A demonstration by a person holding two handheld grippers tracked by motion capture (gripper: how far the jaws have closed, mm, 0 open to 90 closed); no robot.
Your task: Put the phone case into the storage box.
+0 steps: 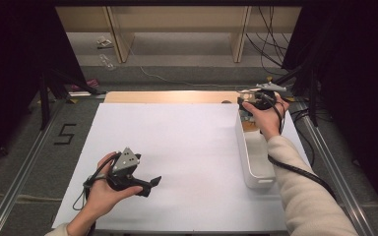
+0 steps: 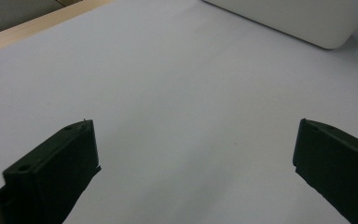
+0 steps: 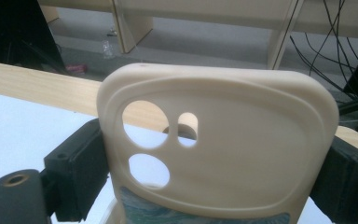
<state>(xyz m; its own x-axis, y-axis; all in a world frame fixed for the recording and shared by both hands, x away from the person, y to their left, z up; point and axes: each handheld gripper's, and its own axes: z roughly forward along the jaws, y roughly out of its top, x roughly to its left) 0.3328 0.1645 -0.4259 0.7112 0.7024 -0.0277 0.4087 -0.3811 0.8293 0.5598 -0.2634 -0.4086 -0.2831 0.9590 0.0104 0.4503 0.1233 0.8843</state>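
Gripping the cream rubbery phone case (image 3: 214,144) in my right gripper (image 1: 250,109) above the far end of the white plastic bin (image 1: 252,162), placement pending; left gripper (image 1: 153,183) open, idle.

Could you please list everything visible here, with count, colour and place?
phone case: one, cream, upright between the right gripper's fingers, over the bin's far end
bin: one, white, long, at the sheet's right edge
sheet: one, white, covering the table
table edge: one strip, light wood, beyond the sheet
shelving: light wood, on the floor behind the table
cables: several, dark, on the floor at far right
left gripper: one, black, open, above the sheet near left
right gripper: one, black, shut on the phone case
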